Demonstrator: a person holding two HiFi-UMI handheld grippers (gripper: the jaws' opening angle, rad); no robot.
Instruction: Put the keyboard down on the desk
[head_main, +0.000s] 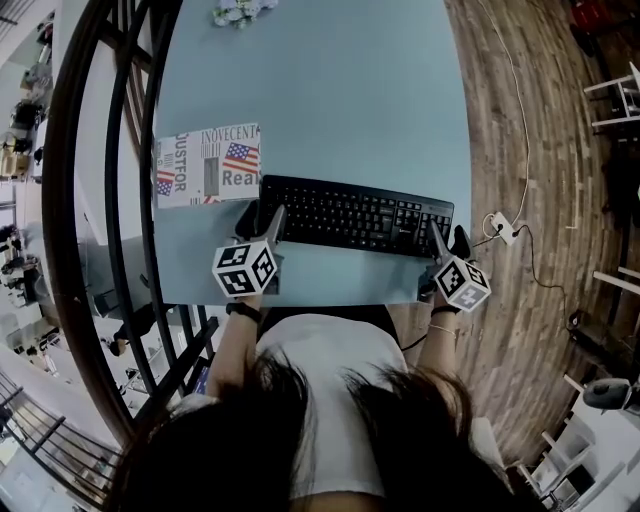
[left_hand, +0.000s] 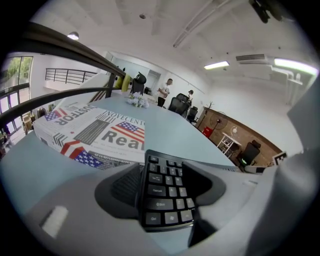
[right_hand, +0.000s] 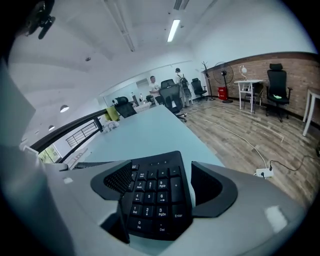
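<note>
- The left gripper (left_hand: 167, 175) was released. Its jaws stood spread wide around the keyboard's (head_main: 355, 213) left end, low in the centre of the left gripper view. The left-hand pad (left_hand: 122, 187) sat just outside the end and the other jaw lay over the keys, so nothing was clamped.
- The right gripper (right_hand: 160, 175) was slack in the same way, its jaws wide around the number block at lower centre of its view. One jaw lapped the keys at the left, and the right-hand pad (right_hand: 212, 187) sat just beside the keyboard's end.
- In the head view the two marker cubes (head_main: 245, 268) sat low in the frame, one below each end of the keyboard.
- The keyboard lay across the middle of the head view. It looked flat on the pale blue desk (head_main: 330, 90), close to the desk's lower edge and parallel to it.
- A newsprint-patterned box (head_main: 208, 165) rested at centre left, its lower corner just beside the keyboard's left end.
- Judgement: the keyboard already lay where the task wants it. Slack jaws around both ends would fit a set-down just let go, or a hold about to be taken.
- In either case, with one jaw of each gripper so close over the keys, the next motion called for care not to drag the keyboard toward the desk's lower edge.
</note>
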